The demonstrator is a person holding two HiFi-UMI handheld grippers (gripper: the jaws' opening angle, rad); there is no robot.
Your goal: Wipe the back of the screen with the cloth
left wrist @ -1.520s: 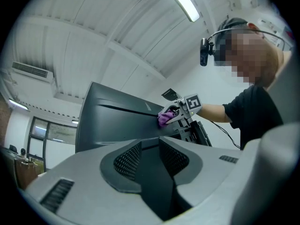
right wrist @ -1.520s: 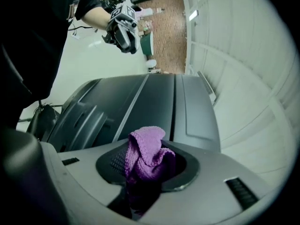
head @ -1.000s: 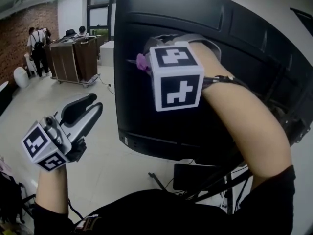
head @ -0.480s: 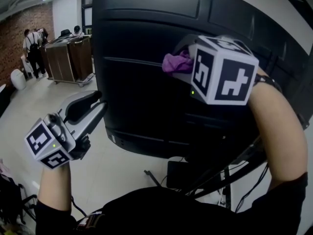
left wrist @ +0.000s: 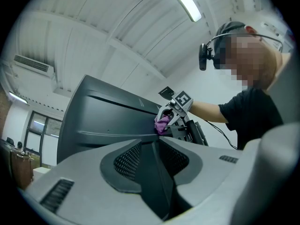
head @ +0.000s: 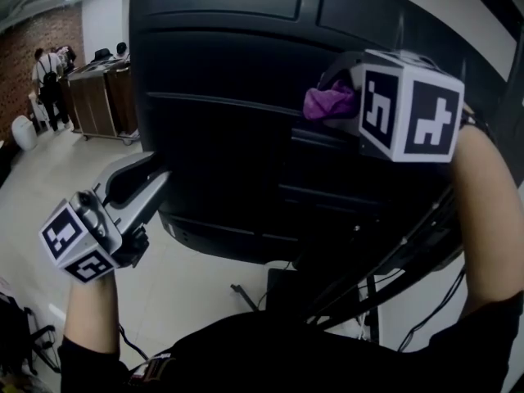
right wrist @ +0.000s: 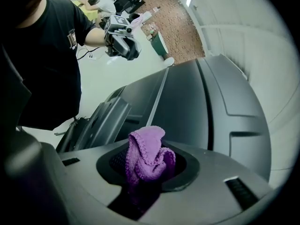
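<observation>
Tongs [right wrist: 145,191] gripping purple cloth [right wrist: 147,161], black screen back [right wrist: 187,107]

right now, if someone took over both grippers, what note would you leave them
Right gripper: shut on the purple cloth, which looks to be against the back of the screen, in its upper part.
Left gripper: shut, empty, close to the screen's lower left edge; can't tell if it touches.
Done: cloth picked up and brought to the panel. How much is wiped can't be seen.
Left: sweep the cloth over the rest of the back.
</observation>
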